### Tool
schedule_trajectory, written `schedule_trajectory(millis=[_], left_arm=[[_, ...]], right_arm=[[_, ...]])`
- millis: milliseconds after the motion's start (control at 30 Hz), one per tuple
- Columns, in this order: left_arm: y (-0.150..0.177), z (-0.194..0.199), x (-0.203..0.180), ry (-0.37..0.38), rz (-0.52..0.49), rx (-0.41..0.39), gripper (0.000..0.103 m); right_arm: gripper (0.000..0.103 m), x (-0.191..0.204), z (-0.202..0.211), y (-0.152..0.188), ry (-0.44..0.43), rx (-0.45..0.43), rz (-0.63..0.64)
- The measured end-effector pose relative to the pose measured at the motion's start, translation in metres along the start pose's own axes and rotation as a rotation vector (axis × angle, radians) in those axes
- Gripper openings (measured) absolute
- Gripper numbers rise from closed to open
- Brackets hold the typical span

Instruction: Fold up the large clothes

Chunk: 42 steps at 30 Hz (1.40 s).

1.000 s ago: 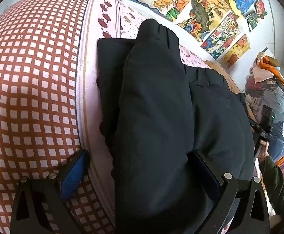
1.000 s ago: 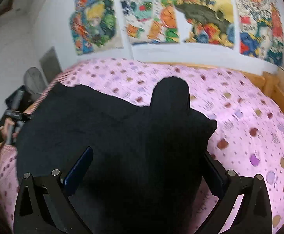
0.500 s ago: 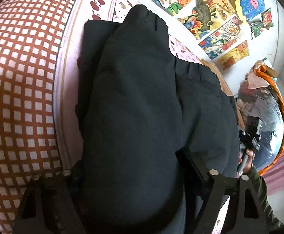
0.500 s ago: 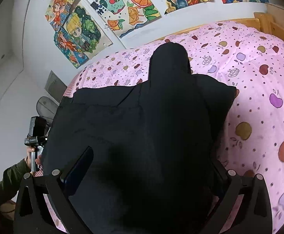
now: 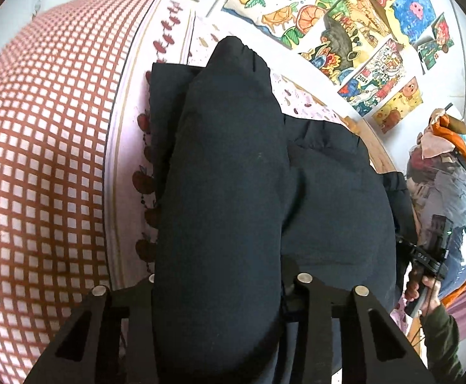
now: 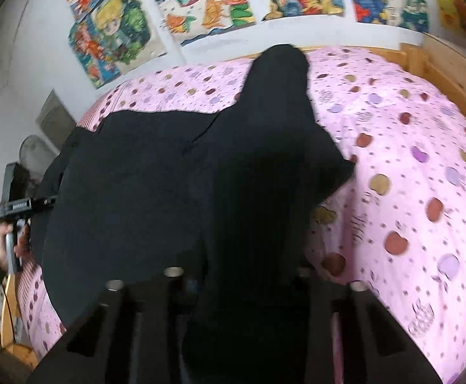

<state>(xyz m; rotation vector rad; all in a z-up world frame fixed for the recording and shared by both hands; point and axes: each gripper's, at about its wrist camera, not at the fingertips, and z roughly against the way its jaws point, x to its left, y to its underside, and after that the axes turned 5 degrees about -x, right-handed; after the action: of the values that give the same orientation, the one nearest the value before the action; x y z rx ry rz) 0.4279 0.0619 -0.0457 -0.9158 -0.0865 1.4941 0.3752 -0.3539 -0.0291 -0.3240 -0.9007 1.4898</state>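
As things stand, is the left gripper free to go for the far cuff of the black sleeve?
Probably not. The left gripper, whose jaws have just been closing, is clamped on the near end of the black sleeve; it would have to let go before reaching the far cuff.

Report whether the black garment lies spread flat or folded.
Partly folded: black garment has a sleeve laid across its body, bunched between both grippers' closing jaws.

The pads of the left gripper (image 5: 218, 291) and right gripper (image 6: 237, 283) are hidden by bunched black garment (image 5: 233, 192), whose lower part is cut off by the picture's bottom edge.
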Motion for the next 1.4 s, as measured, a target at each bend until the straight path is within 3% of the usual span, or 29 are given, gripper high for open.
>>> schedule_trajectory(millis=[300,667,933,1400], left_arm=[[0.003,0.035,-0.019,-0.01,-0.025,-0.066,0.029],[-0.002,0.11,-0.04,0.016,-0.06,-0.186,0.027],[0.006,0.143,-0.021,0.0,-0.006,-0.218,0.027],[0.023,0.11,0.02,-0.065,0.039,-0.148,0.027]], right_arm=[[0.014,0.029,0.041,-0.009,0.03,-0.081,0.075],[0.013,0.053,0.081,-0.021,-0.034,-0.16,0.087],[0.012,0.078,0.092,-0.025,-0.098,-0.191,0.117],[0.012,0.096,0.054,-0.017,-0.148,-0.132,0.195]])
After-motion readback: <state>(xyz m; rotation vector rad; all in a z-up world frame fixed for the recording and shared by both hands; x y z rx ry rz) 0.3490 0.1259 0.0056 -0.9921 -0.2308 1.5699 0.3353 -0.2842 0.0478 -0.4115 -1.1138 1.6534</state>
